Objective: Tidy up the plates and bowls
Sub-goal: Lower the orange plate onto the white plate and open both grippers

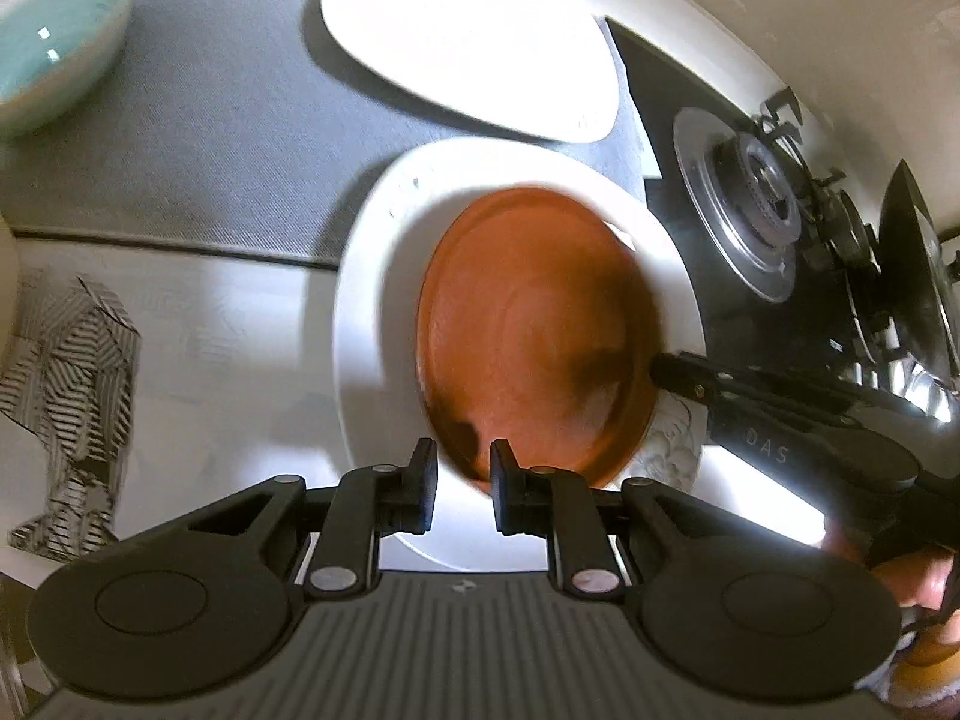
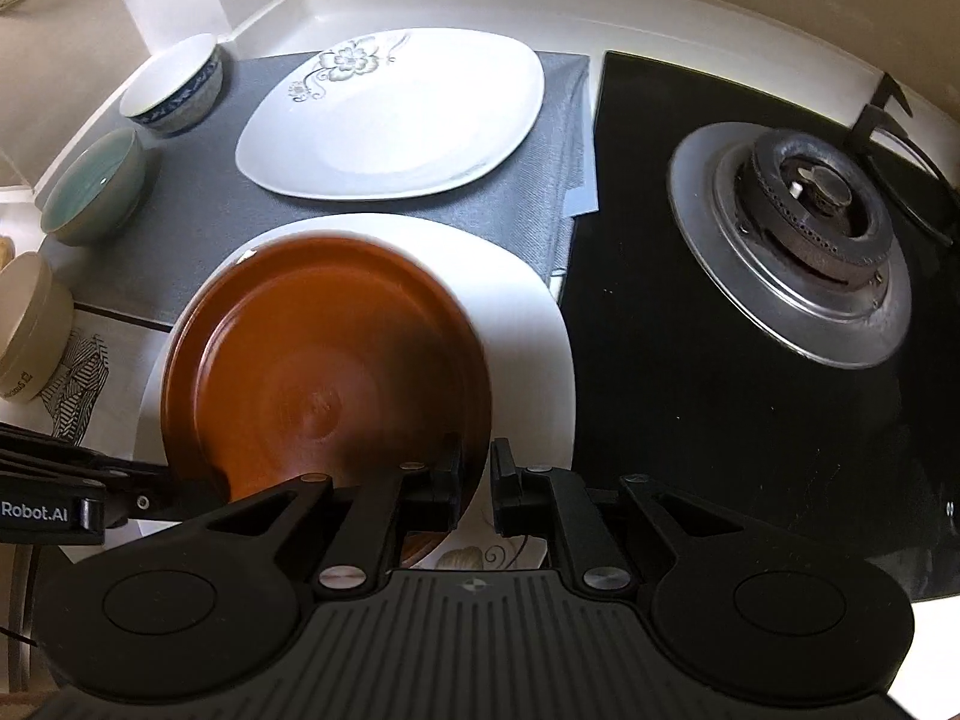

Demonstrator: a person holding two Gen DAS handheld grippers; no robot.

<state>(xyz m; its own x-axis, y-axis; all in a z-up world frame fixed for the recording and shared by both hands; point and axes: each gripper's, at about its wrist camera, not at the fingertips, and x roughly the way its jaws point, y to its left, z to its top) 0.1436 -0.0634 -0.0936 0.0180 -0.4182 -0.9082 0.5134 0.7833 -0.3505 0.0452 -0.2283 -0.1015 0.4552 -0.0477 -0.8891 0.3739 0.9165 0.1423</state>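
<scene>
A brown plate [image 1: 534, 330] [image 2: 324, 366] lies over a white plate [image 1: 372, 324] [image 2: 528, 330] on the counter. My left gripper [image 1: 462, 480] has its jaws closed on the brown plate's near rim. My right gripper [image 2: 477, 483] has its jaws closed on the brown plate's opposite rim; it shows in the left wrist view [image 1: 666, 372]. A second white plate with a flower print [image 2: 396, 114] [image 1: 468, 36] lies on the grey mat behind. A teal bowl [image 2: 96, 186] [image 1: 54, 42], a blue-patterned bowl [image 2: 174, 84] and a cream bowl [image 2: 30, 324] stand at the left.
A black gas hob [image 2: 720, 390] with a burner [image 2: 804, 228] lies right of the plates. A grey mat [image 2: 198, 222] covers the counter under the far dishes. A striped printed cloth [image 1: 72, 408] lies at the left. The counter's raised white edge [image 2: 540, 6] runs behind.
</scene>
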